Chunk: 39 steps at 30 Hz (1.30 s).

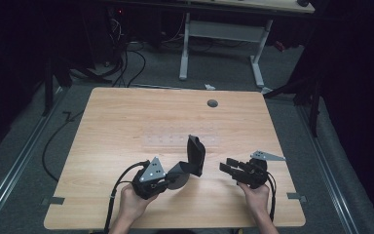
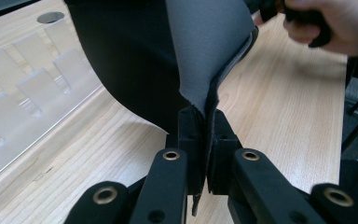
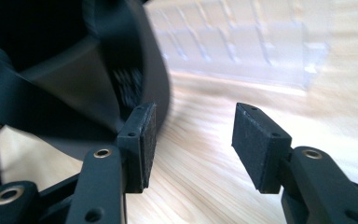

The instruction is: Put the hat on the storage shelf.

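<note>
Left gripper [image 1: 171, 181] pinches the black pouch [image 1: 195, 155]; right gripper [image 1: 229, 168] gapes empty.
The pouch stands up from the table [image 1: 126, 126], near the clear tray [image 1: 175, 140], just left of the right gripper.

From above our side we look forward and down on the wooden table [image 1: 126, 126]. Our two gripper cameras sit close behind their jaws, both sharing the black pouch [image 2: 135, 60] and clear tray [image 3: 242, 46].

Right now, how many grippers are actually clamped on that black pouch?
1. The left gripper is shut on the black pouch, pinching its edge. The right gripper is open beside it, its jaws apart over the table.
</note>
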Available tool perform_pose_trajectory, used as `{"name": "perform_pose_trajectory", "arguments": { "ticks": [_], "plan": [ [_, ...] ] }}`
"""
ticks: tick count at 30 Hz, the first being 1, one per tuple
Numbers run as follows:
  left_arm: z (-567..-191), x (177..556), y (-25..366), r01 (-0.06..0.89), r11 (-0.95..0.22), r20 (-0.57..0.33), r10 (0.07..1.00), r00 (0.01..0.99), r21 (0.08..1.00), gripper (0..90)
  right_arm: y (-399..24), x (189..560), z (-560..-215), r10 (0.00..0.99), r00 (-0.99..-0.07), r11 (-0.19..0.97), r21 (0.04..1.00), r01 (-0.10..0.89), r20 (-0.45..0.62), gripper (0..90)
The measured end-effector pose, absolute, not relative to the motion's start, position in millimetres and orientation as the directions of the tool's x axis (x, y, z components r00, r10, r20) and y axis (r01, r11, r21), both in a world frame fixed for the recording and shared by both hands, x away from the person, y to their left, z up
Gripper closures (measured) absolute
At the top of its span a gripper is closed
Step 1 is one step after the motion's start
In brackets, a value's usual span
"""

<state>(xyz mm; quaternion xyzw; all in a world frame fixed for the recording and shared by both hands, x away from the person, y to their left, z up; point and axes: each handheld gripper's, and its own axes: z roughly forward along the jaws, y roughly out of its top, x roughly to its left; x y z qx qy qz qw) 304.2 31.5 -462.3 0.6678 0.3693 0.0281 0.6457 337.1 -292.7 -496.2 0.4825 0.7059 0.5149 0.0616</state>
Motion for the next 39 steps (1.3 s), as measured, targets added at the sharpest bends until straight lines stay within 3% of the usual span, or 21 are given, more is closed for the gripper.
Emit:
{"name": "perform_pose_trajectory", "arguments": {
  "ticks": [12,23,39],
  "plan": [
    [-455,315,49,0.473,0.193,-0.494,0.547,0.676,0.860,86.6,-297,341,-528,0.910,-0.382,0.147,0.734,0.663,0.163,40.7],
    [-448,323,62,0.477,0.244,-0.524,0.558,0.643,0.845,86.6,-282,338,-531,0.925,-0.380,0.275,0.728,0.627,-0.022,39.9],
    [-428,343,81,0.432,0.307,-0.524,0.606,0.599,0.848,86.6,-282,337,-531,0.923,-0.385,0.276,0.728,0.627,-0.018,39.1]
  ]
}}
